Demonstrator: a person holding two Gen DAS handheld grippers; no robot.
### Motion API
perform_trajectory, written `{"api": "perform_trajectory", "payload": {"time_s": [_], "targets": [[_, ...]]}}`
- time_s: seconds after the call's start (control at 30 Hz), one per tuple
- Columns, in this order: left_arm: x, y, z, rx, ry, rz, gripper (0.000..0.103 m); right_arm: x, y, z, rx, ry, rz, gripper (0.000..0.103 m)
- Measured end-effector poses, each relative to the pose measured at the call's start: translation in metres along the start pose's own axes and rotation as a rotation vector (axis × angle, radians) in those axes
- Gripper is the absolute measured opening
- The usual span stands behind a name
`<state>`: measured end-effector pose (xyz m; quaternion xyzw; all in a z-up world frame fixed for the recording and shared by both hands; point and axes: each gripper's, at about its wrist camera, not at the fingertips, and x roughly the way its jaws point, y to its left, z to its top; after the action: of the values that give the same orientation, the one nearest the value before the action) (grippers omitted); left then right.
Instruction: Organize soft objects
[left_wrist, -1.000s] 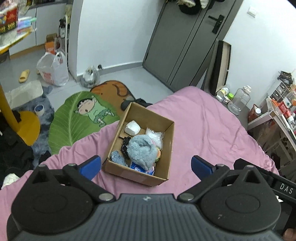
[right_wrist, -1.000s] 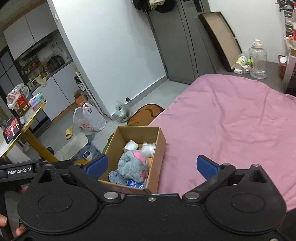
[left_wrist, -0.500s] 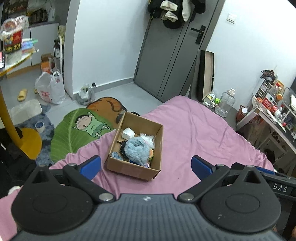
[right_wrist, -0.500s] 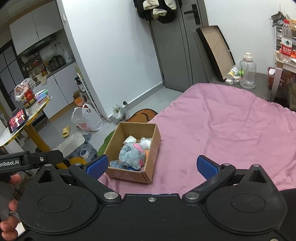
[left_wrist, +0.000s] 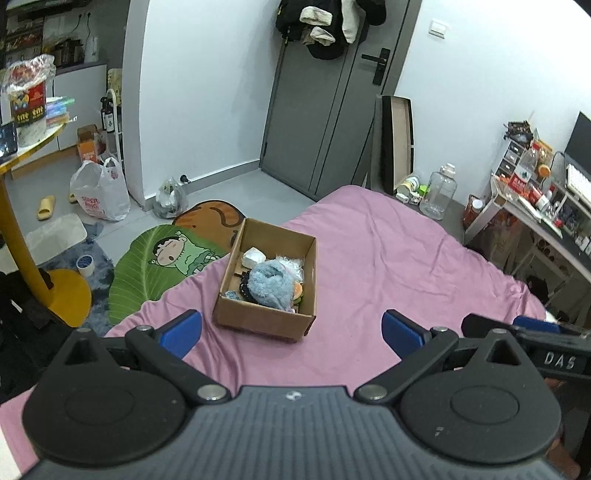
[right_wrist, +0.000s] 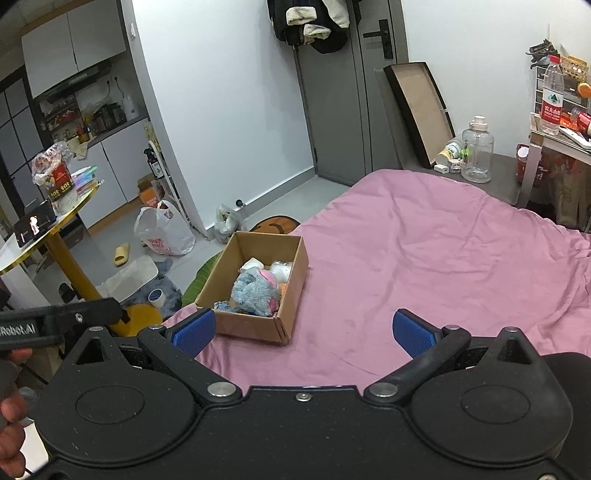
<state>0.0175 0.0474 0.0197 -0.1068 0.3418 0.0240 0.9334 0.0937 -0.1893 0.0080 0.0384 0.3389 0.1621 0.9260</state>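
A brown cardboard box (left_wrist: 266, 321) (right_wrist: 293, 280) sits on the pink bed near its left edge. It holds a fluffy grey-blue plush (left_wrist: 269, 284) (right_wrist: 255, 291), a white soft item (left_wrist: 254, 256) (right_wrist: 252, 264), a clear bag of white stuffing (right_wrist: 280, 269) and other small soft things. My left gripper (left_wrist: 291, 334) is open, held well back from the box with nothing between its blue pads. My right gripper (right_wrist: 303, 332) is also open and empty, back from the box and to its right.
The pink bedspread (left_wrist: 388, 266) stretches right of the box. On the floor lie a green leaf rug (left_wrist: 147, 266), plastic bags (left_wrist: 99, 195) and a tape roll (left_wrist: 84, 264). A yellow-legged table (right_wrist: 55, 236) stands left, a cluttered desk (left_wrist: 535, 210) right, a grey door (left_wrist: 325, 110) ahead.
Both grippers have pulled back and up from the box, which now looks smaller and farther. More of the room and door shows. Jaws stay open.
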Motion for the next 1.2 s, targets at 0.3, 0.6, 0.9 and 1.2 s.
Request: {"api": "perform_trajectory", "payload": {"time_s": [0.3, 0.6, 0.9, 1.2], "targets": [[-0.014, -0.002, -0.010, 0.023, -0.020, 0.001, 0.103, -0.012, -0.007, -0.009, 0.012, -0.004, -0.017, 0.103], [-0.016, 0.006, -0.017, 0.014, -0.012, 0.013, 0.103, -0.015, -0.008, -0.014, 0.012, 0.012, -0.018, 0.103], [-0.019, 0.006, -0.019, 0.031, -0.021, 0.023, 0.103, -0.017, -0.010, -0.016, 0.013, 0.024, -0.006, 0.103], [-0.020, 0.008, -0.019, 0.029, -0.015, 0.026, 0.103, -0.017, -0.011, -0.016, 0.019, 0.024, -0.005, 0.103]]}}
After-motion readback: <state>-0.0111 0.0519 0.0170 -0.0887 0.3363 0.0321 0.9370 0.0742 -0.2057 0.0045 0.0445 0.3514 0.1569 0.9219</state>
